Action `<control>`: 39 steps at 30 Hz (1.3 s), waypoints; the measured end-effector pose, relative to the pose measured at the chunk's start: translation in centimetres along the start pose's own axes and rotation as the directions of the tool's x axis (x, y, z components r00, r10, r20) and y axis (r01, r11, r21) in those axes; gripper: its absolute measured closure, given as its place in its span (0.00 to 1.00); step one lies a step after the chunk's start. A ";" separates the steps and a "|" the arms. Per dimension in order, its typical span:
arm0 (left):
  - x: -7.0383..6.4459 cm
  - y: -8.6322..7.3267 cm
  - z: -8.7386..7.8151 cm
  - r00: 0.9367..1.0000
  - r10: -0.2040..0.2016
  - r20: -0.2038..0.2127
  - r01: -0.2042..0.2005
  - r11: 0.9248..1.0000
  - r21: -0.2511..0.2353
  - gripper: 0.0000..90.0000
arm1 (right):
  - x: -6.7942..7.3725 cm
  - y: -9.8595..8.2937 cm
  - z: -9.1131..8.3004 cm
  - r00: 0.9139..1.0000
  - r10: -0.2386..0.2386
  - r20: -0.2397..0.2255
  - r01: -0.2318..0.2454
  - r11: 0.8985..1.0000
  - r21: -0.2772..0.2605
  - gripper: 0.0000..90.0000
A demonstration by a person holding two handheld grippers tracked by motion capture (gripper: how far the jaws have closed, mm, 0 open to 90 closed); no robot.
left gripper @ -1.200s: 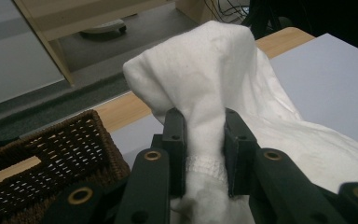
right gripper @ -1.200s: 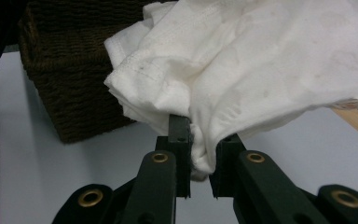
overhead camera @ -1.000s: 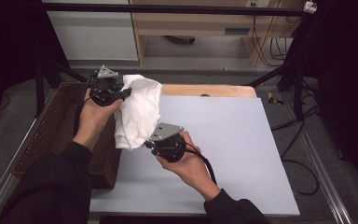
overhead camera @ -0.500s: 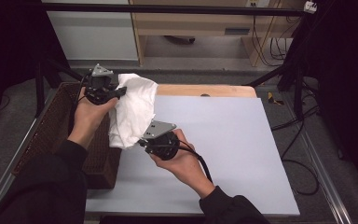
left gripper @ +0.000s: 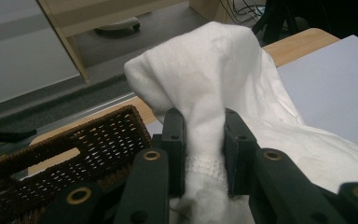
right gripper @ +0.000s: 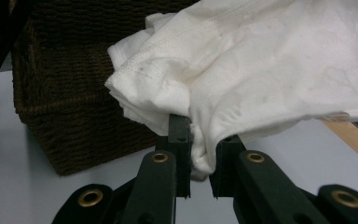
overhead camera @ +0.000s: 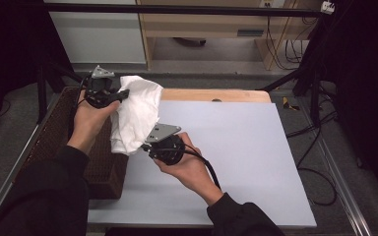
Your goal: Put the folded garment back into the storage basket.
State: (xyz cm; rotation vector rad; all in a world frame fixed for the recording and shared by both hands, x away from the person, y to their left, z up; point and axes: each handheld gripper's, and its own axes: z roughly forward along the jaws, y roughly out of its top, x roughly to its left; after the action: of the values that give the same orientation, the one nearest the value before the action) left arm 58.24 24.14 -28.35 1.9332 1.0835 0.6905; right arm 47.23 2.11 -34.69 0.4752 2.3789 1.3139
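Jaws of each hand-held gripper pinch white cloth.

One white cloth was counted, one brown wicker basket, and one table (its top covered by a single pale sheet). Two grippers were seen, the left gripper and the right gripper, and two hands were recorded.
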 end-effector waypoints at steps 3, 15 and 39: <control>0.3 -0.1 -0.1 1.000 -0.008 -0.003 0.008 1.000 0.002 0.82 | 0.0 0.3 0.2 1.000 -0.002 -0.001 0.002 1.000 -0.005 0.91; 1.5 -0.3 -0.8 1.000 -0.003 -0.025 0.003 1.000 0.011 0.82 | 0.5 1.4 1.0 1.000 -0.016 -0.011 0.016 1.000 -0.011 0.91; 3.6 -1.2 -2.1 0.998 -0.014 -0.065 0.015 1.000 0.015 0.82 | 1.8 3.4 2.9 0.999 -0.025 -0.040 0.024 0.999 -0.027 0.91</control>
State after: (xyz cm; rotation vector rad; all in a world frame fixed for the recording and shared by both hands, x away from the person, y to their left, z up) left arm 57.88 28.44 -28.00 1.9258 1.1445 0.7430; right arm 47.41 6.80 -33.47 0.4142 2.3889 1.3545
